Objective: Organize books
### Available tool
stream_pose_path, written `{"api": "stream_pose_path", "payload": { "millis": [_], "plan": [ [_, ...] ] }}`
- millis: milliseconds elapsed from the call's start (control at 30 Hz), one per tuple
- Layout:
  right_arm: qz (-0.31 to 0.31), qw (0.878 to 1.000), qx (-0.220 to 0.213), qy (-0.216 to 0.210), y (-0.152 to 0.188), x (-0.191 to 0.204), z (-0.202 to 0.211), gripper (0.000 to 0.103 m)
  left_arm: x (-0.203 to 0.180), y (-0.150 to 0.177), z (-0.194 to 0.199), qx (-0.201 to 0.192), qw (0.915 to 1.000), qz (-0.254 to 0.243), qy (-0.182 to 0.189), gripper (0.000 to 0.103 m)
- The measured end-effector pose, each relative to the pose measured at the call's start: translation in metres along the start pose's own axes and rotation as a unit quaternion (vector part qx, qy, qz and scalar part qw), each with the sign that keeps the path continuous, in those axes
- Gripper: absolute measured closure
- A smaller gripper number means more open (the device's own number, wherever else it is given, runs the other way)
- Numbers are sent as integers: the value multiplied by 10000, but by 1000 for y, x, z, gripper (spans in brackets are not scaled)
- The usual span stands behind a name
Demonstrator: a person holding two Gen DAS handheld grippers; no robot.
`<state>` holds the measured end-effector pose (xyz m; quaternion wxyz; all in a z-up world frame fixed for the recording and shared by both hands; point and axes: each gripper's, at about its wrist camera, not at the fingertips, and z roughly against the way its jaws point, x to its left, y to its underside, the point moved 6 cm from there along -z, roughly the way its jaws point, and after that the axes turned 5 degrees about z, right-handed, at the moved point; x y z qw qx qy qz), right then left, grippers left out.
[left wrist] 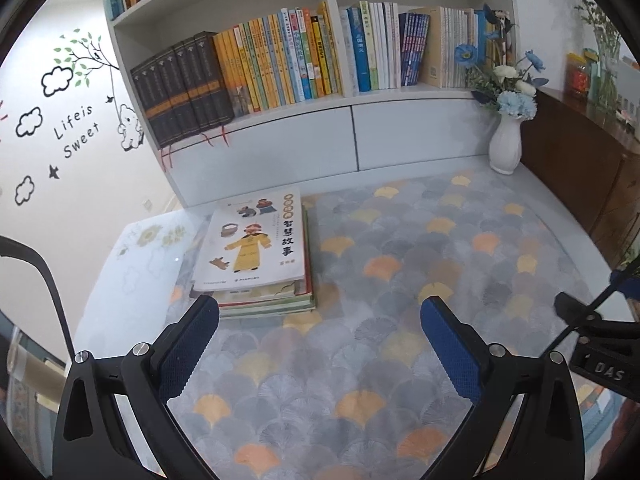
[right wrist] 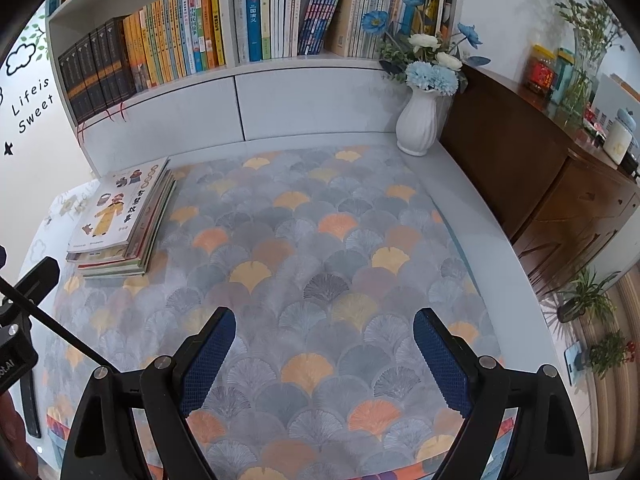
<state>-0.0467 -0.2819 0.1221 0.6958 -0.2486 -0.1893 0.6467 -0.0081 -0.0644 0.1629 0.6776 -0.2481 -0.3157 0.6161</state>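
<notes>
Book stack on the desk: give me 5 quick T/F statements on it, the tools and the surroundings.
1. The book stack lies flat on the desk, near the patterned mat's left edge. True.
2. The left tool is shut on the top book. False: its fingers are spread apart and hold nothing.
3. The right tool is open, over the mat. True.
4. The white vase lies tipped over on the mat. False: it stands upright beyond the mat's far right corner, with flowers in it.
5. The shelf above the desk has no books. False: upright books fill it.
</notes>
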Motion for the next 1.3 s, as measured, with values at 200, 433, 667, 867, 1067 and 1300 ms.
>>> {"api": "stream_pose_path", "payload": {
  "millis": [200,433,667,867,1067,1300],
  "plan": [
    [-93,9999,70,55,3,-5,-4,14,1,4,-6,166,9997,145,116,2],
    [-171,9998,99,56,4,-7,-4,14,1,9,-13,308,9993,174,128,2],
    [-107,9999,122,35,6,-3,-6,14,0,11,-17,413,9989,181,159,2],
    [-131,9998,153,27,6,-4,-7,14,-4,14,-20,483,9986,121,175,2],
    [-164,9997,194,6,7,-3,-9,14,-5,17,-22,538,9981,102,267,2],
    [-194,9996,216,-59,10,5,-11,14,-9,18,-19,415,9986,37,340,2]
  ]
}}
